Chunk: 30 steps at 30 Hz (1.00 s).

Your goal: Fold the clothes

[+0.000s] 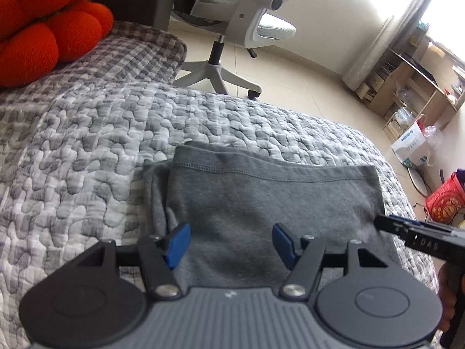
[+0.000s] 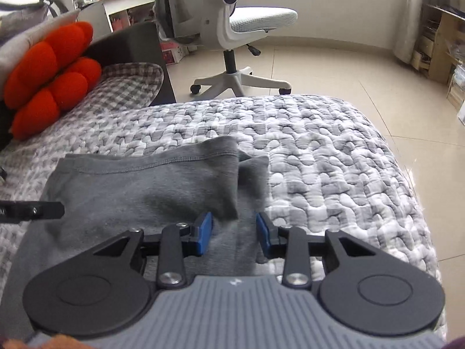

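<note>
A grey garment [image 1: 261, 200] lies folded on the quilted bed, its stitched hem along the far edge. My left gripper [image 1: 231, 245] hovers over its near part, blue pads wide apart, nothing between them. In the right wrist view the same grey garment [image 2: 139, 186] spreads to the left, with a folded layer ending near my right gripper [image 2: 234, 234]. That gripper is open, its pads standing on either side of the cloth's right edge without pinching it. The right gripper's tip [image 1: 407, 229] shows at the garment's right side, and the left gripper's tip [image 2: 32, 210] at its left.
The grey-white quilted bed cover [image 1: 101, 151] surrounds the garment. An orange plush cushion [image 1: 43, 35] sits at the head end. A white office chair [image 2: 232, 29] stands on the tiled floor beyond the bed. Wooden shelves, bags and a red box [image 1: 444, 203] stand at the right.
</note>
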Available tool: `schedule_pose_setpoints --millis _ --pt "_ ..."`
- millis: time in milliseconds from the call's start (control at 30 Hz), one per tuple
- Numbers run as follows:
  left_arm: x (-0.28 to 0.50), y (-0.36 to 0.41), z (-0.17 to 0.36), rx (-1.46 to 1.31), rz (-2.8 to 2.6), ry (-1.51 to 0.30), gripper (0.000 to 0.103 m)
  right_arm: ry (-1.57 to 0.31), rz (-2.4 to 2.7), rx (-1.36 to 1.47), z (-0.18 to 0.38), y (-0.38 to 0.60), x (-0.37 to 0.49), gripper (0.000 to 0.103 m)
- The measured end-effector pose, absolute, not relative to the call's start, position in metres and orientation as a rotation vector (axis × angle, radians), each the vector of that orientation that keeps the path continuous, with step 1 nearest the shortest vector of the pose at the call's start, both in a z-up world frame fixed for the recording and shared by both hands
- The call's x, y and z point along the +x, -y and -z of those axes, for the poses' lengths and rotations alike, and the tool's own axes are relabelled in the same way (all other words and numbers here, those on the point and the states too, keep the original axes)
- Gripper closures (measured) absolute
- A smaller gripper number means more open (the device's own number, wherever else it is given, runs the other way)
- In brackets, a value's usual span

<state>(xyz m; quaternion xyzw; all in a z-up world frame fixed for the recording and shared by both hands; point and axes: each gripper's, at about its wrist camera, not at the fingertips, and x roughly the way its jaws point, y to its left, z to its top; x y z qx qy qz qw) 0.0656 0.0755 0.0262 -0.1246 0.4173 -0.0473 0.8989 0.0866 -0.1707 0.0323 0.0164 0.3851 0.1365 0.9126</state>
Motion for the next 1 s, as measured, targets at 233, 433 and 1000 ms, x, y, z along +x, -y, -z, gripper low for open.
schedule_pose_setpoints --millis 233,433,1000 --pt "0.061 -0.068 -0.032 -0.250 0.131 -0.834 0.038 -0.694 -0.371 0.071 -0.051 0.166 0.074 0.066" --pt "0.063 -0.062 -0.026 -0.258 0.165 -0.845 0.036 -0.750 -0.450 -0.027 -0.036 0.135 0.078 0.066" --pt "0.057 -0.049 -0.029 -0.195 0.156 -0.828 0.036 -0.704 -0.525 -0.121 -0.035 0.113 0.054 0.066"
